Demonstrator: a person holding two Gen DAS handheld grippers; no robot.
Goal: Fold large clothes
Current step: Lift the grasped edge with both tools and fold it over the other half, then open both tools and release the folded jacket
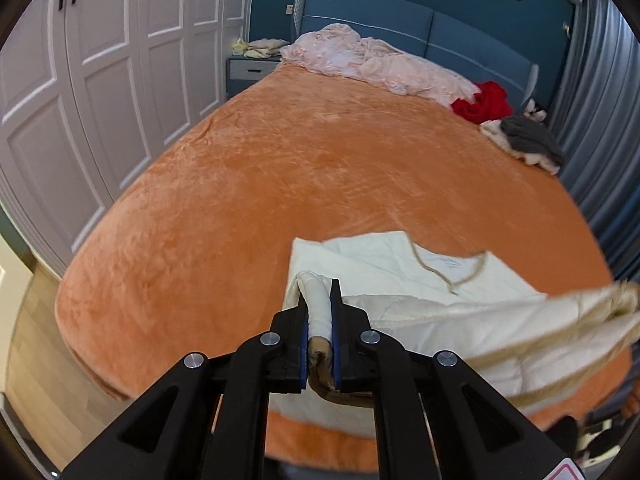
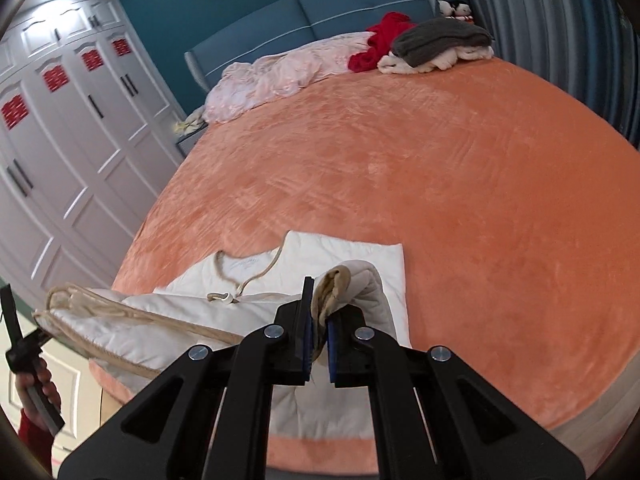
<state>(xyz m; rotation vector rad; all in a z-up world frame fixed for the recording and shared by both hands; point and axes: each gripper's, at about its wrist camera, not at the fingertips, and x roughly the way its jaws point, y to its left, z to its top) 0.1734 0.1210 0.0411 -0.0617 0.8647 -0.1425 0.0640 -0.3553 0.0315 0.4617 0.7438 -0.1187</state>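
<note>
One bed (image 1: pixel 280 184) fills both views, covered by an orange plush blanket (image 2: pixel 460 184). White panelled wardrobe (image 1: pixel 100 92) stands along its left side; blue padded headboard (image 1: pixel 460 36) at the far end, grey curtain (image 1: pixel 600 100) on the right.

Pink crumpled duvet (image 1: pixel 360 60) lies bunched against the headboard. Beside it a red garment (image 1: pixel 486 104), then a grey garment (image 2: pixel 440 40) lying on a cream one at the far right corner.

Task item: cream quilted jacket (image 1: pixel 400 264) with tan trim, at the near edge of the bed. Its far part rests flat on the blanket; its near edge is lifted and stretched between the two tools, blurred in the left wrist view. A tan drawstring (image 2: pixel 256 276) with a pale toggle lies across the flat part.

Left gripper (image 1: pixel 322 328): fingers (image 1: pixel 298 320) closed almost fully, pinching a rolled fold of cream fabric and tan trim.

Right gripper (image 2: pixel 318 328): fingers (image 2: pixel 306 320) closed nearly tight on a bunched tan-and-cream edge of the same jacket.

Right wrist view, lower left: a hand (image 2: pixel 38 380) with a red sleeve grips the handle of the other tool.
</note>
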